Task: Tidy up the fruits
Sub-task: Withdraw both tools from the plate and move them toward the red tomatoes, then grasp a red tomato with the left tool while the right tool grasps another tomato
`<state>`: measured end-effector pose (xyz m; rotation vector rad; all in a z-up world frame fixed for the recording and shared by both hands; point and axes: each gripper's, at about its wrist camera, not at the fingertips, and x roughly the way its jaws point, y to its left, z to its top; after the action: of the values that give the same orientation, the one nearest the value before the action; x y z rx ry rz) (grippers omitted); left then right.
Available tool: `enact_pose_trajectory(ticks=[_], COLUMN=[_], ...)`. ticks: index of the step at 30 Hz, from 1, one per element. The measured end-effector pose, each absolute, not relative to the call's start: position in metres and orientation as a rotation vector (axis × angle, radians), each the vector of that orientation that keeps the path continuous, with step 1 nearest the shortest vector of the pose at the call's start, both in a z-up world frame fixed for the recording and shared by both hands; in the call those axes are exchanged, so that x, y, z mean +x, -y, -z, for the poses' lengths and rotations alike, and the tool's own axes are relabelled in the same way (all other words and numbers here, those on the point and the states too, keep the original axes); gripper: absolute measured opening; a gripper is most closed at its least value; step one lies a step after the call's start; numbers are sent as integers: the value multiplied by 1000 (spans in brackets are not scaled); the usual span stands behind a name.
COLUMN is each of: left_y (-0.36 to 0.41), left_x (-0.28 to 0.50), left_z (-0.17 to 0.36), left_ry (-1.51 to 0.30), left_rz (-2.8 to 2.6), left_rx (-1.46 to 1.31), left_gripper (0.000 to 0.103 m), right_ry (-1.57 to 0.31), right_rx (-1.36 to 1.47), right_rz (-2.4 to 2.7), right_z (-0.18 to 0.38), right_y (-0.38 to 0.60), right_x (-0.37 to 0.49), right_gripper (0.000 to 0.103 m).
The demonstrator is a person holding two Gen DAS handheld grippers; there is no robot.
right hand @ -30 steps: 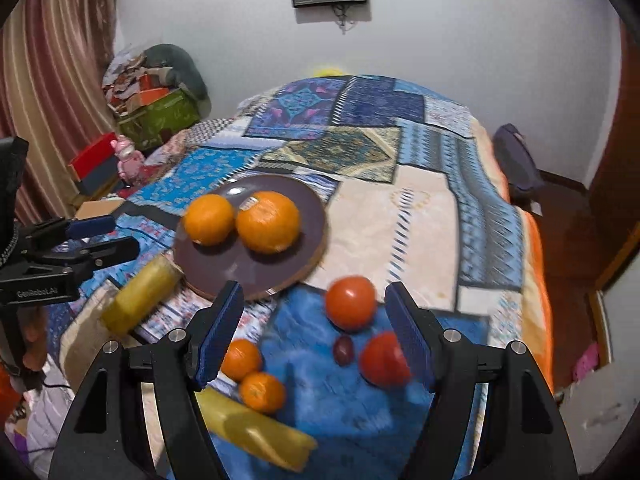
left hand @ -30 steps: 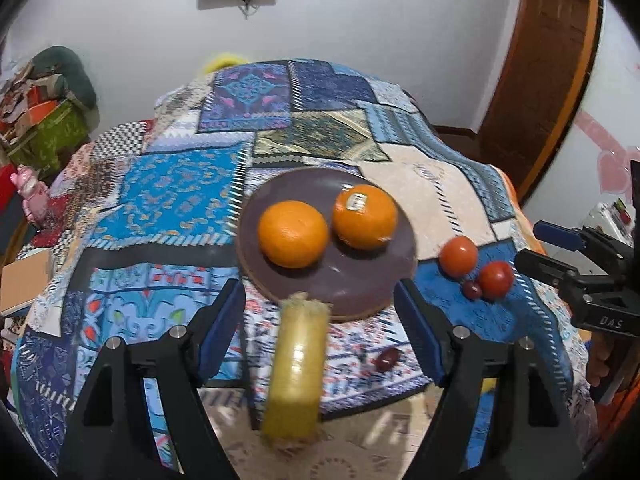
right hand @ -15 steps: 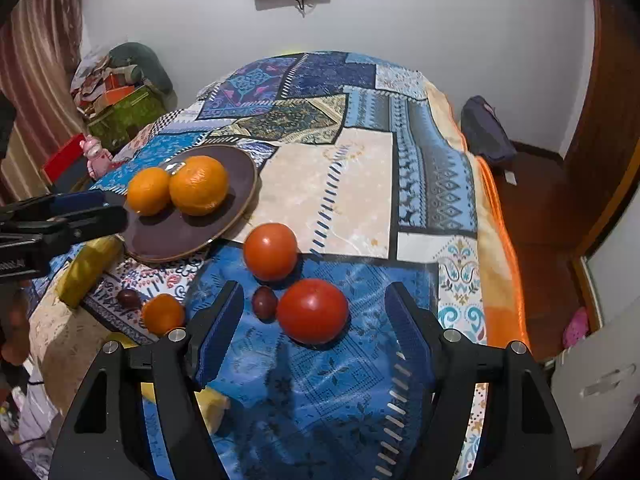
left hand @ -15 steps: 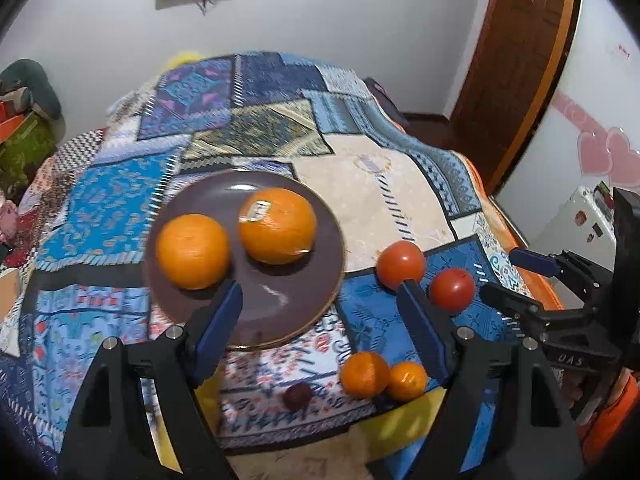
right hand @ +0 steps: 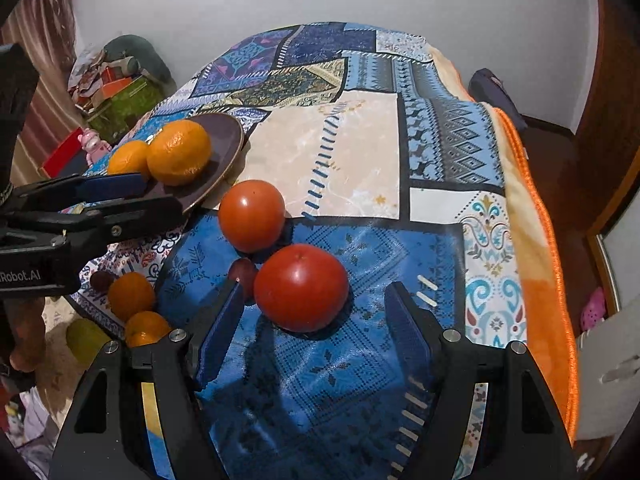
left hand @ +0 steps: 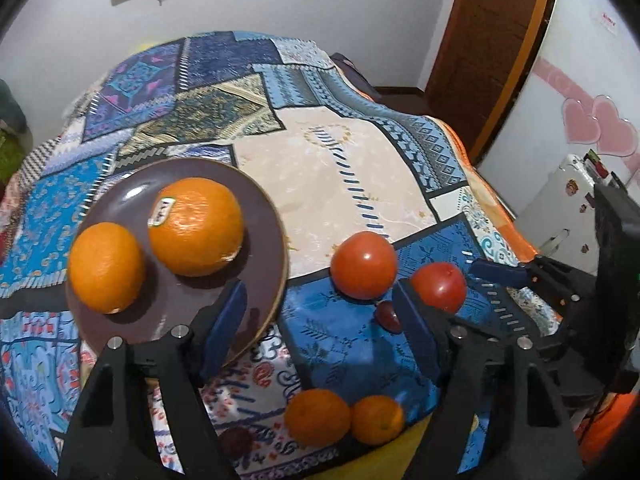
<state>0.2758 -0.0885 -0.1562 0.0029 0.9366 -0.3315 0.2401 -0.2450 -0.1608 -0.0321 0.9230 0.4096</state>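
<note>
Hovering with jaws spread and empty, the right gripper point(right hand: 312, 316) frames the nearer tomato point(right hand: 301, 287) on the blue quilt patch point(right hand: 360, 360), while the left gripper point(left hand: 320, 328), empty and closing, hangs beside the brown plate point(left hand: 264, 216) holding two oranges point(left hand: 196, 226).

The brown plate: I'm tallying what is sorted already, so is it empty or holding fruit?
Holding fruit. The brown plate carries two oranges, a stickered one and a plain one; both tomatoes lie on the blanket beside it.
</note>
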Motion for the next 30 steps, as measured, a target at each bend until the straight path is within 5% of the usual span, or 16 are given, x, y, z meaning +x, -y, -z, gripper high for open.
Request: enact_pose_trajectory(ticks=[14,30], left_y=[108,134], left_x=[300,324], left_z=[172,196], left_ry=[-1017,-1165], left_rz=[367,406], left_rx=[23,69], left_gripper=[67,56], right_ry=[-951,-918], right_rx=[-12,77], right_rz=[-458,-454], right_z=[171,161], right_y=[243,262], right_x=[244,242], right_gripper=[50,50])
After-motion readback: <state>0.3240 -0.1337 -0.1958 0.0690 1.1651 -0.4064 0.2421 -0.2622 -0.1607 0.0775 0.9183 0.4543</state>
